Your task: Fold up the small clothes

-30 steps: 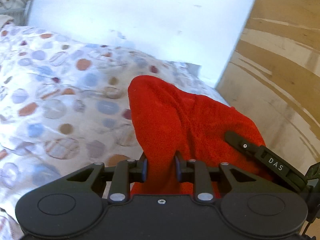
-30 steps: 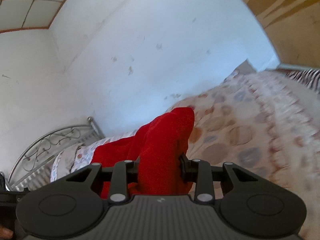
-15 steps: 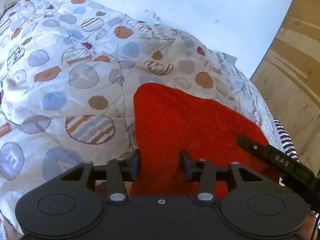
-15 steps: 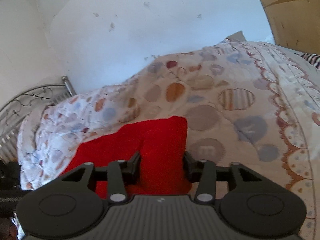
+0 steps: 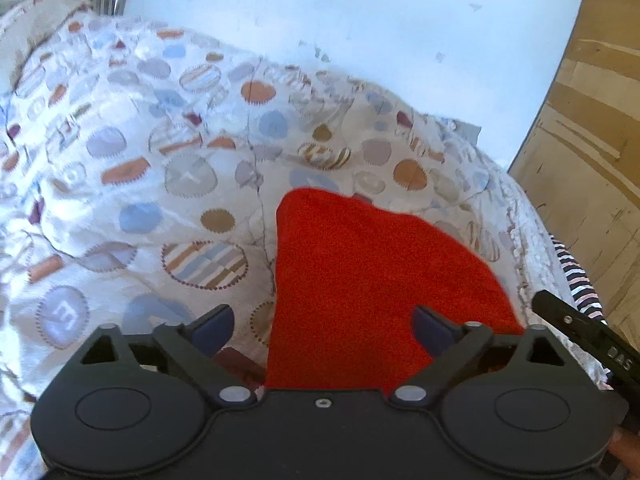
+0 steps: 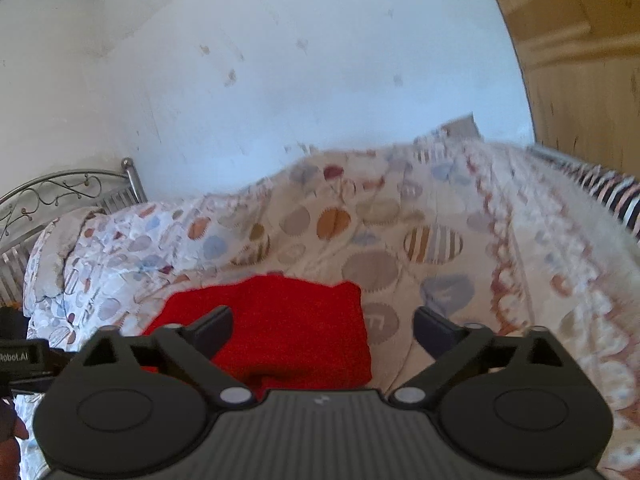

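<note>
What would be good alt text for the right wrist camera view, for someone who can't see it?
A red cloth lies folded on a quilt patterned with circles, with the right claw open just above its near edge, its pads clear of the fabric. Behind the bed are a white wall and a metal headboard at left.

"DAS" on right claw (image 5: 592, 340)

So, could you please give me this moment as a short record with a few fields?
surface: patterned quilt on a bed
garment: red cloth, lying on the quilt
left gripper: jaws have just been opening, now wide, pads off the cloth
right gripper: jaws have just been opening, now wide, cloth released
background: white wall, metal headboard
</note>
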The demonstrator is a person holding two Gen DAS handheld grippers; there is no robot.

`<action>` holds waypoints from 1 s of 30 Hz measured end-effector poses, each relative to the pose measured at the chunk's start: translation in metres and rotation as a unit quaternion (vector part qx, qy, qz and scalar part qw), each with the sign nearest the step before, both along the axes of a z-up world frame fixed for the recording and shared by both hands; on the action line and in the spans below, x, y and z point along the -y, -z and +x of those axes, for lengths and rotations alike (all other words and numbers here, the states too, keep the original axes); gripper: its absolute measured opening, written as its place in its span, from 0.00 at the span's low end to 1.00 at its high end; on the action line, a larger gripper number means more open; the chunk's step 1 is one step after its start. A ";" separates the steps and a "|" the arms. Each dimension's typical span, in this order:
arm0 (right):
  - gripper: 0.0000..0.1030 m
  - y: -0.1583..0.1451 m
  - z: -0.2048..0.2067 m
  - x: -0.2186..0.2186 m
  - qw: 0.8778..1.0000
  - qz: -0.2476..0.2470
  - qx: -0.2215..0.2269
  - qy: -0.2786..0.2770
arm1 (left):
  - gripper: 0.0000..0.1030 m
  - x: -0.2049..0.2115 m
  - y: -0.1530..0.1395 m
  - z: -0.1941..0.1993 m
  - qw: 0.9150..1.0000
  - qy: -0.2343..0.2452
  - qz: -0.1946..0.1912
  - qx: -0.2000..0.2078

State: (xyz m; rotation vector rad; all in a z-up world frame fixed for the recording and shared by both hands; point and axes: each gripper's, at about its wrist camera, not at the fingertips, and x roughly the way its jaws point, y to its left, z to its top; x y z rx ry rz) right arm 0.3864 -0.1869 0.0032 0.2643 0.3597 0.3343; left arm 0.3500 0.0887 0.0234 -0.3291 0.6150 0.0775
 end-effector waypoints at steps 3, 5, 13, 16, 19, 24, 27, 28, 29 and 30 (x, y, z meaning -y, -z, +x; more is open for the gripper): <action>1.00 -0.015 -0.027 0.000 1.000 -0.019 0.023 -0.001 | 0.99 0.004 -0.017 -0.023 1.000 0.000 0.011 0.018; 1.00 -0.024 -0.047 -0.002 0.998 -0.039 0.041 -0.003 | 0.99 0.007 -0.027 -0.038 0.999 -0.001 0.023 0.028; 1.00 -0.051 -0.132 -0.004 0.992 -0.073 0.098 0.002 | 0.99 0.015 -0.056 -0.110 0.996 -0.009 0.060 0.071; 1.00 -0.055 -0.163 -0.003 0.991 -0.074 0.116 0.005 | 0.99 0.017 -0.059 -0.142 0.993 -0.015 0.073 0.087; 1.00 -0.057 -0.195 -0.003 0.988 -0.076 0.132 0.009 | 0.99 0.019 -0.056 -0.173 0.992 -0.018 0.082 0.097; 1.00 -0.053 -0.242 0.004 0.987 -0.066 0.145 0.026 | 0.99 0.020 -0.047 -0.220 0.990 -0.028 0.088 0.110; 1.00 -0.046 -0.267 0.009 0.986 -0.063 0.148 0.036 | 0.99 0.020 -0.039 -0.246 0.988 -0.032 0.091 0.117; 1.00 -0.043 -0.272 0.010 0.986 -0.064 0.149 0.039 | 0.99 0.020 -0.036 -0.254 0.988 -0.033 0.092 0.118; 1.00 -0.039 -0.280 0.011 0.986 -0.065 0.148 0.043 | 0.99 0.021 -0.033 -0.260 0.988 -0.034 0.093 0.117; 1.00 -0.036 -0.287 0.012 0.986 -0.065 0.146 0.046 | 0.99 0.021 -0.029 -0.267 0.988 -0.033 0.093 0.117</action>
